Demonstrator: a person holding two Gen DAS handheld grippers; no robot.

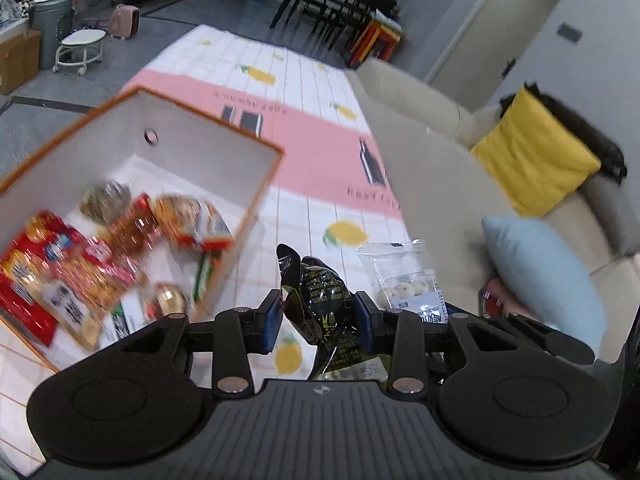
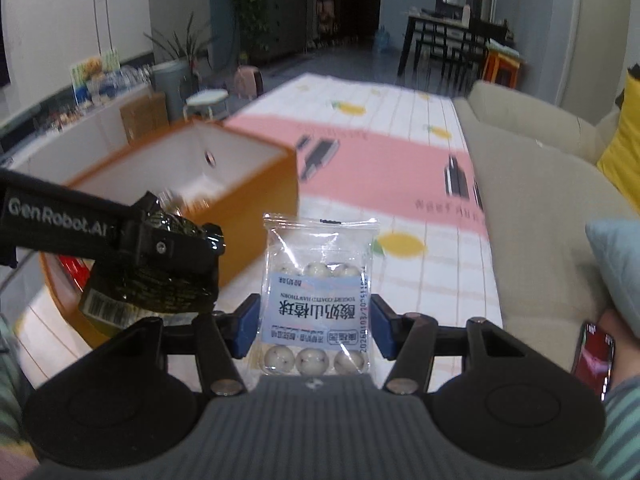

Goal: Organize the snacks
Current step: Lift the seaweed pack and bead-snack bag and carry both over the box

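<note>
Left wrist view: the left hand-held gripper (image 1: 318,322) is clamped on a dark, glossy snack pack (image 1: 326,304), its blue pads pressing the wrapper from both sides so the pack stands up between them. Ahead and to the left sits an orange-rimmed storage box (image 1: 208,122) with white inner walls, already carrying a heap of red and orange snack packets (image 1: 100,256); it appears to be the collecting point for the task.

Right wrist view: the right hand-held gripper (image 2: 314,326) pinches a clear bag of yogurt-coated hawthorn balls (image 2: 320,292) by its 2 side edges, label facing the camera, the bag upright and off the cloth. The left gripper with its dark pack shows at the left of this view, close to the near wall of the box.

Both snacks are held clear of the lemon-print cloth (image 2: 440,272) covering the tabletop, between the box and a beige sofa (image 2: 532,184). Judging by the pose, each is being carried toward the open box, and a drop over its rim looks like the likely next step.
</note>
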